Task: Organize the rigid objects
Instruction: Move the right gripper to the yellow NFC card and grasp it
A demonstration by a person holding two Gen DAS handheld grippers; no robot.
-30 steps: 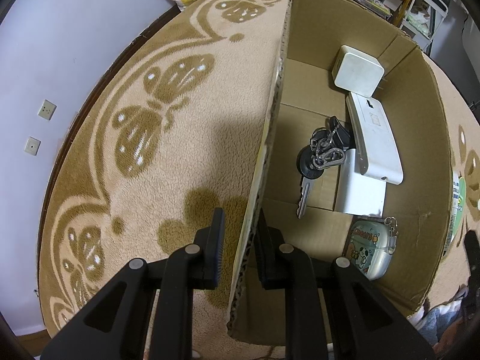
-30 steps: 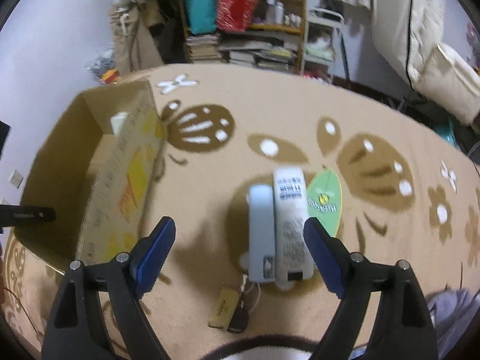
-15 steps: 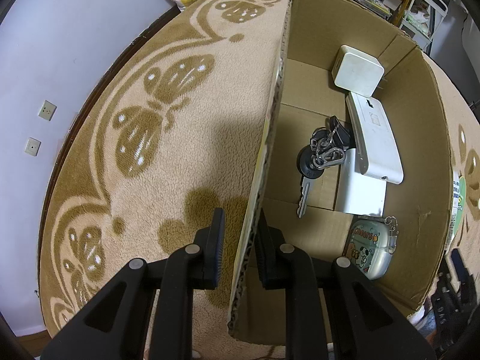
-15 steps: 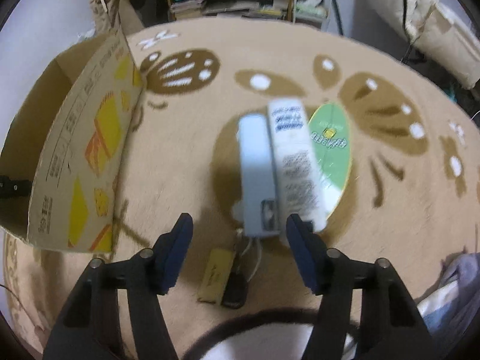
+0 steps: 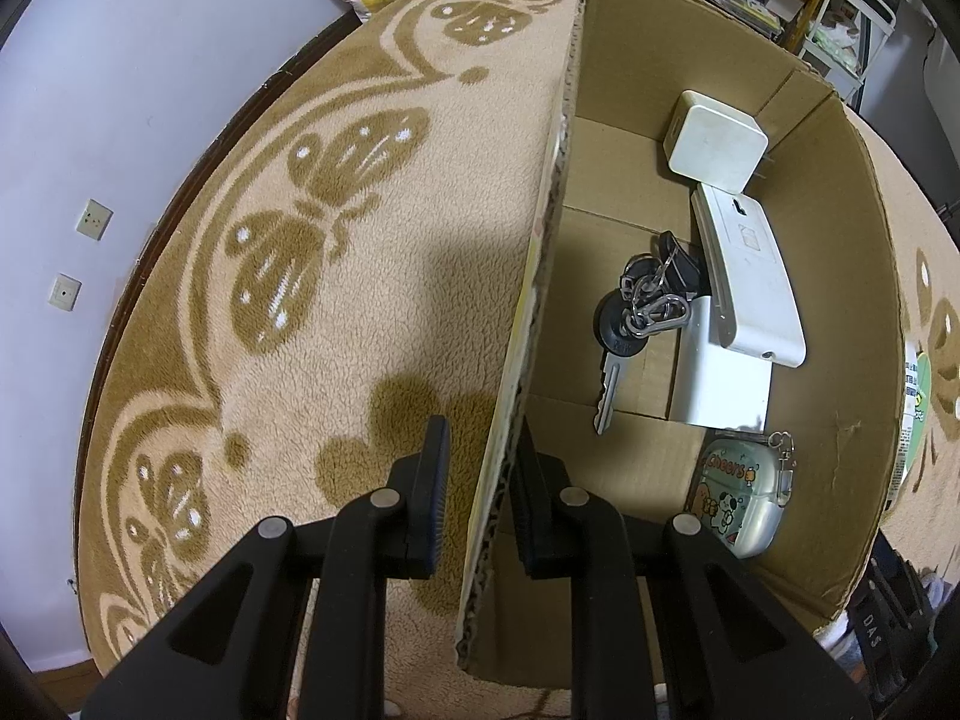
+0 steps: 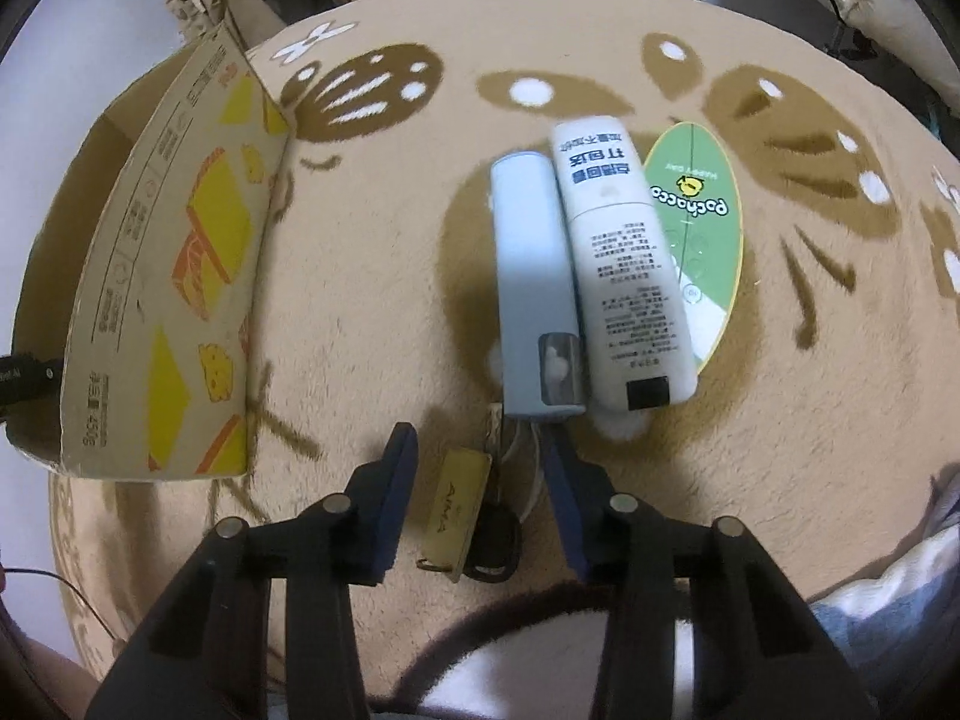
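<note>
Two grippers — left gripper on box wall; right gripper closing.

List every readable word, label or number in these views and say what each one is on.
"Cheers": cartoon case inside the cardboard box.
"pochacco" and "HAPPY DAY", upside down: green oval card on the rug.
"AIMA": tan key tag between the right gripper's closing jaws.
"450g": outer box wall.
White tube: Chinese print, too blurred to read.
Other box print: too small.
</note>
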